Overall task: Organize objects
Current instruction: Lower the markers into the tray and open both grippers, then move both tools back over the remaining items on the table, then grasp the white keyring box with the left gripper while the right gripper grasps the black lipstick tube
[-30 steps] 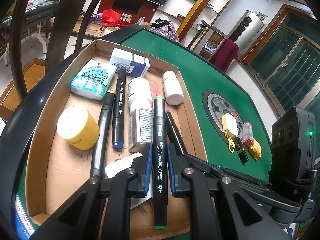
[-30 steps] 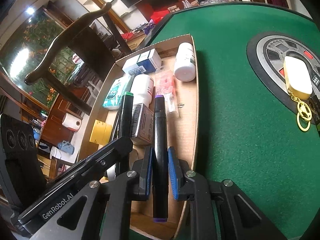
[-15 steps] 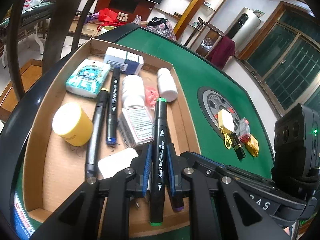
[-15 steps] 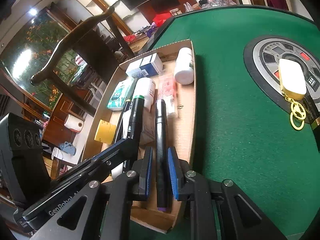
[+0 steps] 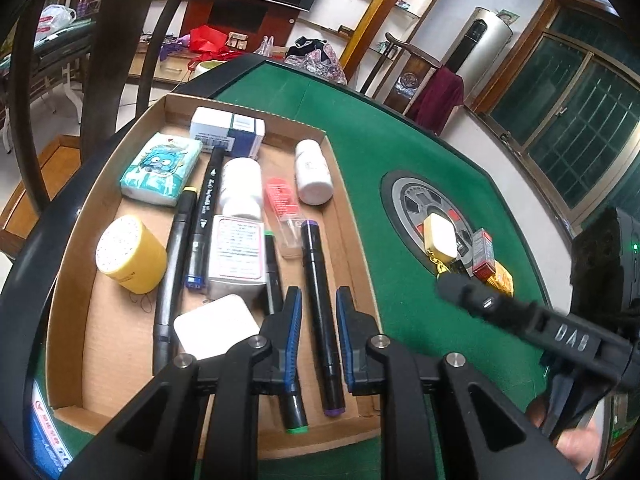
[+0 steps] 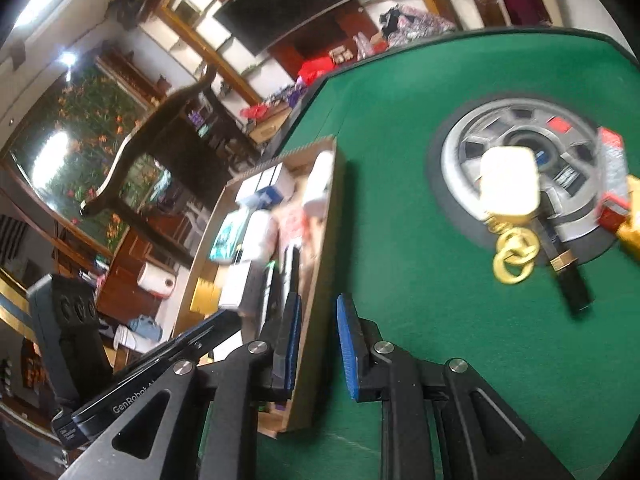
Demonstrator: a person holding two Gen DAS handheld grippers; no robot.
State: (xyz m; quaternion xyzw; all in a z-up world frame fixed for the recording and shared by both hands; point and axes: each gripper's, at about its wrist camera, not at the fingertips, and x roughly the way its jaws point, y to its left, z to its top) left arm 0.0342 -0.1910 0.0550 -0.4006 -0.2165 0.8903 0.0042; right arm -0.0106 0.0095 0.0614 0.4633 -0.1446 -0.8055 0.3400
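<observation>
Green felt table (image 5: pixel 400 152), both markers (purple (image 5: pixel 320 304), green (image 5: pixel 276 280)) now released, grippers apart.

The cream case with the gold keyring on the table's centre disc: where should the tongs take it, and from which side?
Grip the cream case across its two long flat sides, coming from above, clear of the gold keyring. It lies flat, and a red box crowds its right edge.

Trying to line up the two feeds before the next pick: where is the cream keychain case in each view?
Left wrist view: the cream keychain case sits right of centre, on the grey round table centre, right of the cardboard tray.
Right wrist view: the case is upper right and blurred, its gold ring hanging toward the camera.
Shared landmark: the tray's right wall, left of the case in both.
</observation>
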